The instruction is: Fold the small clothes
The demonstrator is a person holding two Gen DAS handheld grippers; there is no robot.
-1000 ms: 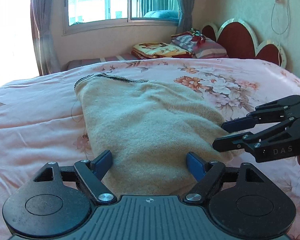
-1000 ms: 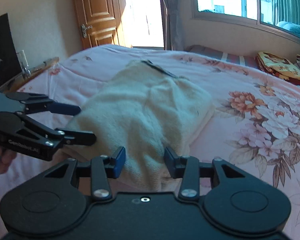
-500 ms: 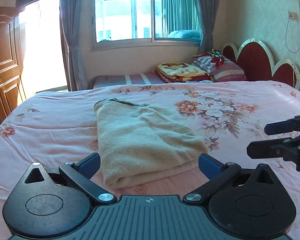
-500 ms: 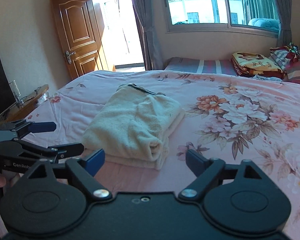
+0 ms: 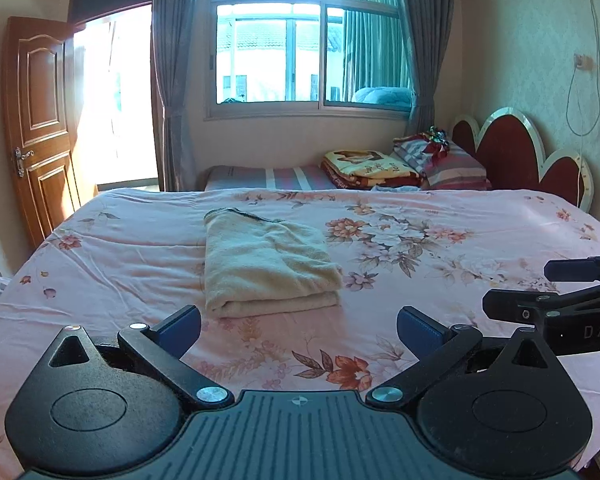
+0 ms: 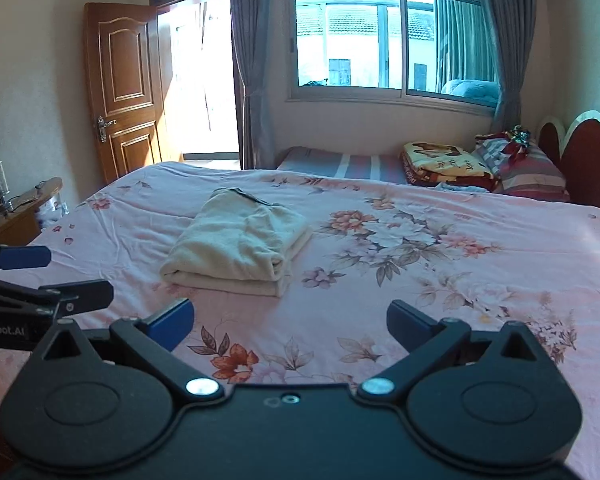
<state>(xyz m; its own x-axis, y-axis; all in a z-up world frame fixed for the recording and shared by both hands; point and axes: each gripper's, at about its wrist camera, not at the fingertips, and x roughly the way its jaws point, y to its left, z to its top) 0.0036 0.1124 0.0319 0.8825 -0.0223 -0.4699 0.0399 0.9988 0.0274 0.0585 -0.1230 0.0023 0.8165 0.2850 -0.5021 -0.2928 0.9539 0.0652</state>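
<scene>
A cream knitted garment [image 5: 266, 266] lies folded into a neat rectangle on the pink floral bedspread [image 5: 440, 248]; it also shows in the right wrist view [image 6: 240, 246]. My left gripper [image 5: 298, 326] is open and empty, held above the bed's near part, well short of the garment. My right gripper [image 6: 290, 320] is open and empty too, also back from the garment. The right gripper shows at the right edge of the left wrist view [image 5: 540, 290], the left gripper at the left edge of the right wrist view [image 6: 56, 274].
Folded blankets [image 5: 372, 168] and a striped pillow [image 5: 448, 164] lie by the red headboard [image 5: 516, 160]. A window with grey curtains is behind the bed, a wooden door [image 5: 40, 120] at the left. A bedside table [image 6: 20, 212] stands at the bed's left.
Both grippers have opened wide, let go of the garment and pulled back and up from it. The folded garment stays on the bed.
</scene>
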